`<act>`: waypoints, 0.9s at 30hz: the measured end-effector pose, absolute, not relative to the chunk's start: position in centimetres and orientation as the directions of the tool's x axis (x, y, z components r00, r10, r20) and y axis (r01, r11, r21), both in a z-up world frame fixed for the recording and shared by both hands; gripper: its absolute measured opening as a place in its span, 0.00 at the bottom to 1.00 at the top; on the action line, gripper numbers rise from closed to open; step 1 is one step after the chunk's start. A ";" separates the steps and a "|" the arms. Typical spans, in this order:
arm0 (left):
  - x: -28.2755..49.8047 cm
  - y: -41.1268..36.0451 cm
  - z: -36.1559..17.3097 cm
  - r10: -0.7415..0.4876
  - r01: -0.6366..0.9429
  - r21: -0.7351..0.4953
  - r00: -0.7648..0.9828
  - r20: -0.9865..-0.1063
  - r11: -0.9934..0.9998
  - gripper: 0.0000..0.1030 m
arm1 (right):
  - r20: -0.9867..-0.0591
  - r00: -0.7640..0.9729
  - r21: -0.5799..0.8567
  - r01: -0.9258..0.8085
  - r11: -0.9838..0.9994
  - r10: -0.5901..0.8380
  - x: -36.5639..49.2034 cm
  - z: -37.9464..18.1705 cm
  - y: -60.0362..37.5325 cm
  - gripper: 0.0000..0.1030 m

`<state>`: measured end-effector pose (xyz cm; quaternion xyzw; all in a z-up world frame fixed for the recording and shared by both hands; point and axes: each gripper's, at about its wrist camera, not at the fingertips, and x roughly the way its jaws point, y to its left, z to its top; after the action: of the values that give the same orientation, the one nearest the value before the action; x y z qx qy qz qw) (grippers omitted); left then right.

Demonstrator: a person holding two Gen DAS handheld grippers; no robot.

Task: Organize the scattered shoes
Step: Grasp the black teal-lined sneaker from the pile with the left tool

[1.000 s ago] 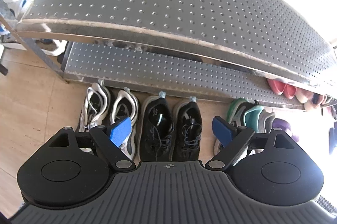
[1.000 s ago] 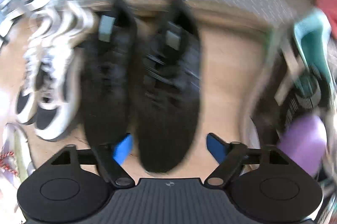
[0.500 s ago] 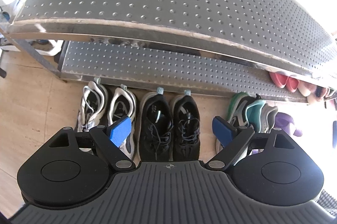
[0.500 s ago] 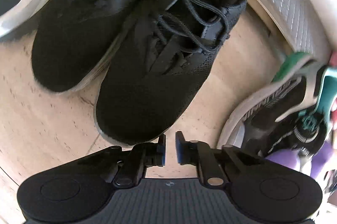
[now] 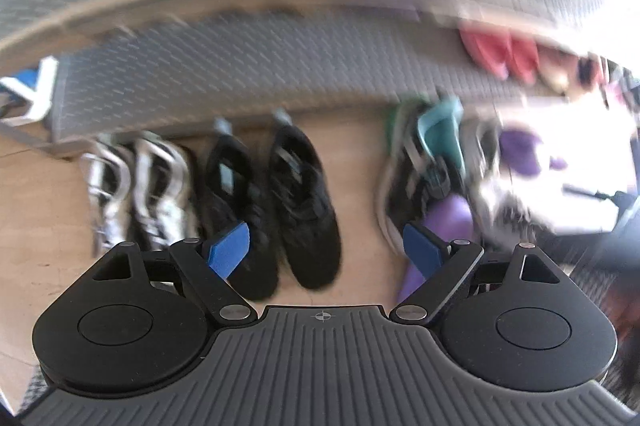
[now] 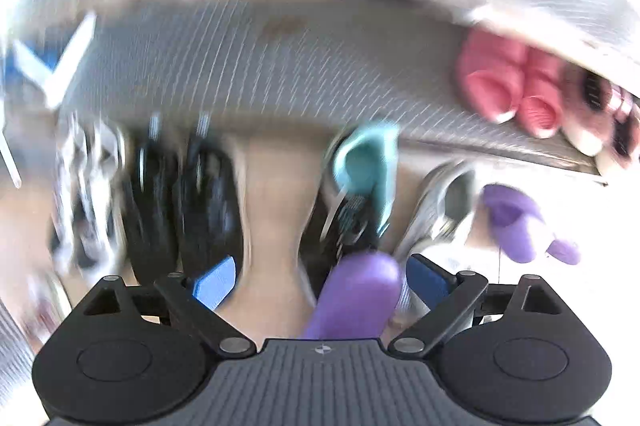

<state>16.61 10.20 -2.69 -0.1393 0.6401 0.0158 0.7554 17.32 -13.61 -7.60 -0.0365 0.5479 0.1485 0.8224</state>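
I am holding both tongs wide open and empty, the right tongs [image 6: 320, 282] over the purple slipper [image 6: 356, 290] on the floor by the shelf's [image 6: 280, 66] front edge. I should be lowering slowly and straddling it squarely; the left tongs [image 5: 326, 252] are hovering near the black shoes [image 5: 276, 210].

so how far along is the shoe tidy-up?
Done: white sneakers and black sneakers sit paired on the floor at the rack; pink slippers on its shelf. In hand: nothing, left gripper and right gripper jaws open. Left: teal sneakers and purple slippers, jumbled.
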 end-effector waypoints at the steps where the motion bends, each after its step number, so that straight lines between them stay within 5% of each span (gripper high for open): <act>1: 16.9 9.1 -3.8 -0.167 -0.195 -0.196 0.158 -0.973 0.961 0.86 | -0.897 0.382 0.144 -0.219 0.965 0.221 17.5 -8.1 -15.1 0.85; 6: 19.2 4.6 -8.3 -0.191 -0.188 -0.215 0.134 -0.972 0.958 0.86 | -0.933 0.249 0.249 -0.074 0.966 0.260 19.4 -9.9 -18.4 0.78; 10: 22.2 0.6 -11.9 -0.175 -0.200 -0.206 0.160 -0.971 0.958 0.87 | -0.901 0.351 0.248 -0.062 0.967 0.254 19.8 -7.1 -20.7 0.87; 18: 24.1 -6.9 -19.2 -0.161 -0.147 -0.167 0.050 -0.986 0.975 0.86 | -0.878 0.357 0.359 0.054 0.932 0.318 20.5 -6.0 -24.8 0.88; 23: 21.5 -8.2 -21.6 -0.033 -0.200 -0.007 -0.128 -0.991 0.980 0.51 | -0.864 0.357 0.408 0.086 0.909 0.354 20.5 -5.6 -25.8 0.90; 27: 19.3 -11.2 -23.1 -0.047 -0.032 -0.042 -0.214 -0.976 0.999 0.65 | -0.859 0.357 0.421 0.087 0.903 0.366 20.4 -5.4 -25.5 0.91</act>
<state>19.26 -11.20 -23.14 -0.0253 0.7789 -0.0063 0.6266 20.45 -25.51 -5.37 0.2021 0.5602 0.0876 0.7985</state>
